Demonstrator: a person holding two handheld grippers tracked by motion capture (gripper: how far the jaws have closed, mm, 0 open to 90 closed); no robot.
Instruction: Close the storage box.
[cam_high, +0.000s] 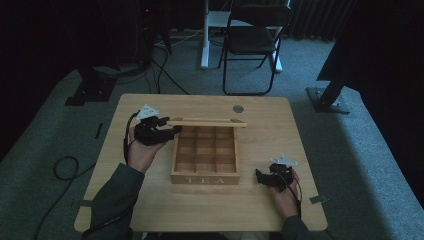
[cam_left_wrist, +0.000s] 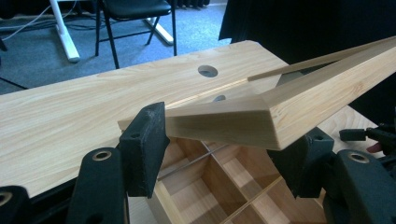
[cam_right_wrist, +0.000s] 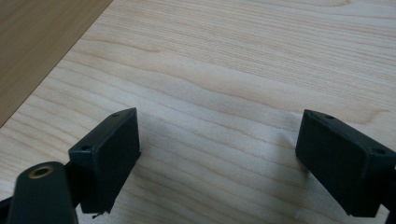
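A wooden tea box (cam_high: 205, 178) marked TEA stands in the middle of the table, its empty compartments (cam_left_wrist: 243, 186) showing. Its lid (cam_high: 206, 122) is raised on the back edge. My left gripper (cam_high: 172, 131) is at the lid's left front corner (cam_left_wrist: 261, 123). One pad (cam_left_wrist: 142, 149) lies against the front rail and the other sits under the corner, so the jaws are closed on the lid. My right gripper (cam_high: 260, 176) rests low on the table to the right of the box. It is open, with bare tabletop between its pads (cam_right_wrist: 109, 158).
A round cable hole (cam_high: 238, 108) is in the table behind the box. A folding chair (cam_high: 252, 42) and stand bases stand on the carpet beyond the table. The box's side wall (cam_right_wrist: 42, 42) lies just left of the right gripper.
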